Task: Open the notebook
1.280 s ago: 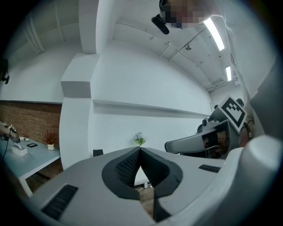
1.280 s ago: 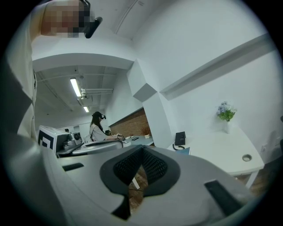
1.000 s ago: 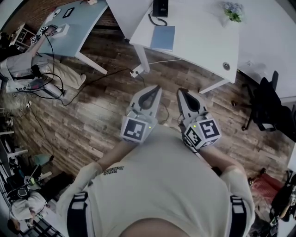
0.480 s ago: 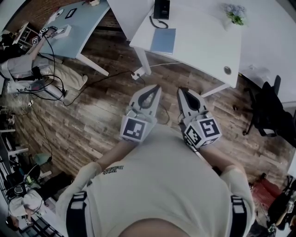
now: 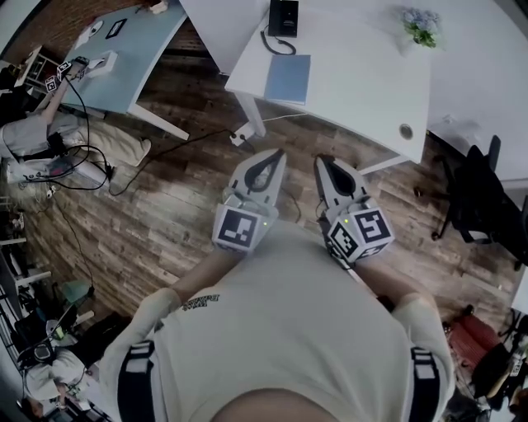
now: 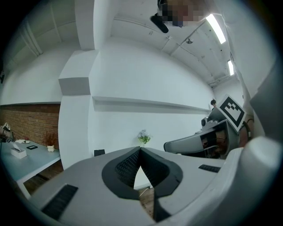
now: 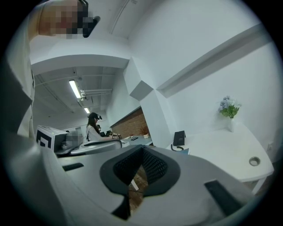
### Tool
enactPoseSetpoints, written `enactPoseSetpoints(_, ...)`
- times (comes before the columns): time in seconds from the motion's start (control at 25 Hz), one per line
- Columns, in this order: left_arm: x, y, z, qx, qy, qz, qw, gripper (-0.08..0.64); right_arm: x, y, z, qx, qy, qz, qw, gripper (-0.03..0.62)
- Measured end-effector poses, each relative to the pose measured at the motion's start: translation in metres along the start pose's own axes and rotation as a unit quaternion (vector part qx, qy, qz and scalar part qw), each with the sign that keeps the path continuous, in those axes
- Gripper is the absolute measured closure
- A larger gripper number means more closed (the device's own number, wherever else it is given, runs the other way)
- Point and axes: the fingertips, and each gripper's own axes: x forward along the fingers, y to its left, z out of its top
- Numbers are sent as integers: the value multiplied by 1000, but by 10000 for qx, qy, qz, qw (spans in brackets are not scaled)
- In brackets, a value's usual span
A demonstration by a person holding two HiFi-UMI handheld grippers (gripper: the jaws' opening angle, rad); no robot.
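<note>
Head cam: above the person, faces steeply down. Their torso [image 5: 289, 330] fills the bottom, left tongs [image 5: 277, 155] and right tongs [image 5: 320, 160] sit mid-frame, and the white table [image 5: 363, 74] is far off at the top.

Left gripper cam: rides on the left tongs, looks roughly level along the jaws from very near. Right tongs at its right edge.

Right gripper cam: same on the right tongs, left tongs at its left edge.

All three share the potted flowers [image 5: 417, 21]. Head and right gripper views also share the black desk phone [image 5: 283, 16].
</note>
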Motion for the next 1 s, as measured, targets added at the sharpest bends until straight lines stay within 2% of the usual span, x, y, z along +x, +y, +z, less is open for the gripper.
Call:
enactPoseSetpoints(0.32, 33, 38, -2, -51, 58, -139, 9999, 558, 43, -15, 7, 77, 82, -144, 9998, 589)
enactPoseSetpoints(0.6, 61, 75, 2, -94, 149, -406, 9990, 558, 85, -25, 22, 145, 121, -365, 9992, 589)
enactPoseSetpoints(1.0, 105, 153, 5, -166, 151, -829, 9963, 557, 168, -39, 43, 106, 168, -823, 9964, 589)
